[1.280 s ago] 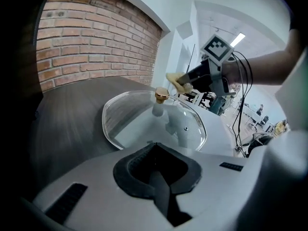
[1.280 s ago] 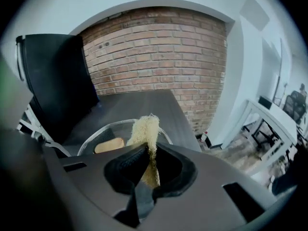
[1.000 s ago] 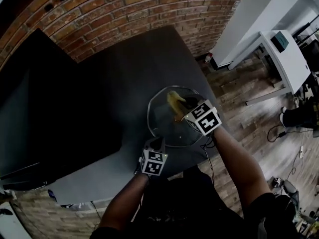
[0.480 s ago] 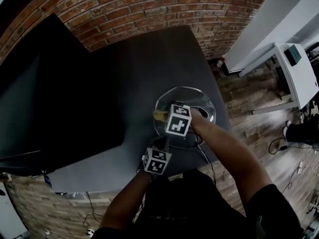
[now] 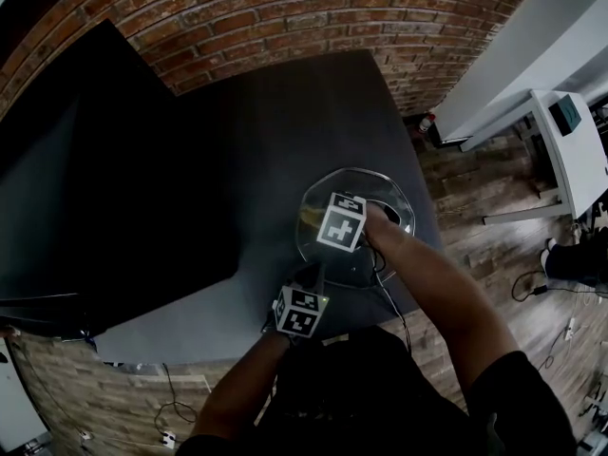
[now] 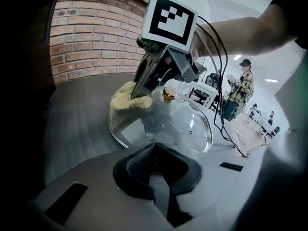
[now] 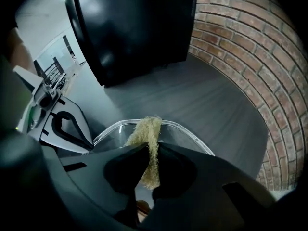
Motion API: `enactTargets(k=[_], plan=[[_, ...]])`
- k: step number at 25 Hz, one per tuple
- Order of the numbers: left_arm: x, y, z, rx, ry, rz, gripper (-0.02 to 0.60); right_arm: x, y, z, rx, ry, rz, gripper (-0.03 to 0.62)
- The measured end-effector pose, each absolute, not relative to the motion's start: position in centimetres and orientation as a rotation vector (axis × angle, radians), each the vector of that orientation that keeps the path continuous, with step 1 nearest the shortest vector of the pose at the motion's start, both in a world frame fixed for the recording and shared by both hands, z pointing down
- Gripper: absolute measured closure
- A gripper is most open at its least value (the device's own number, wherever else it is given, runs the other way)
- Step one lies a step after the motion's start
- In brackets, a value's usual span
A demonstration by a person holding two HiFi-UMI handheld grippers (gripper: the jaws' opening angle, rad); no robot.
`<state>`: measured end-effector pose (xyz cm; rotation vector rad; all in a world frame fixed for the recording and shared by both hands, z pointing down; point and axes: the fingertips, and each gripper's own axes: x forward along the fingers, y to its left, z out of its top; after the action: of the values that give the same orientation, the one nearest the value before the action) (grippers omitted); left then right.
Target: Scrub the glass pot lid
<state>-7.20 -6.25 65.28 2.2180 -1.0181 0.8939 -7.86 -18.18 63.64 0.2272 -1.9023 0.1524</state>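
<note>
The glass pot lid [image 5: 380, 202] lies dome-up on the dark table [image 5: 266, 131]; its brass knob [image 6: 169, 94] shows in the left gripper view. My right gripper [image 7: 151, 146] is shut on a yellow scrub pad [image 7: 148, 137] and presses it onto the lid's left rim [image 6: 115, 124]. The same pad [image 6: 128, 98] shows in the left gripper view under the right gripper [image 6: 142, 91]. My left gripper [image 6: 154, 147] sits at the lid's near edge with its jaws closed together on the rim. In the head view it is below the lid [image 5: 308, 278].
A large black box [image 5: 95, 179] stands on the table's left half. A brick wall [image 5: 285, 8] runs behind the table. The table's front edge [image 5: 190, 345] is close to my body. A white desk [image 5: 570, 131] stands on the wooden floor at the right, and a person [image 6: 242, 88] stands far off.
My right gripper has carried the scrub pad from the far middle of the lid across to its left rim. The left gripper has stayed at the near edge.
</note>
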Motion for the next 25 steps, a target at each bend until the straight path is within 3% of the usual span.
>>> enactTargets(k=[25], plan=[[-7.4, -6.4, 65.5, 2.208, -1.037, 0.876, 0.546, 7.4, -23.8, 63.6, 0.773, -1.884, 0.694, 0.543]])
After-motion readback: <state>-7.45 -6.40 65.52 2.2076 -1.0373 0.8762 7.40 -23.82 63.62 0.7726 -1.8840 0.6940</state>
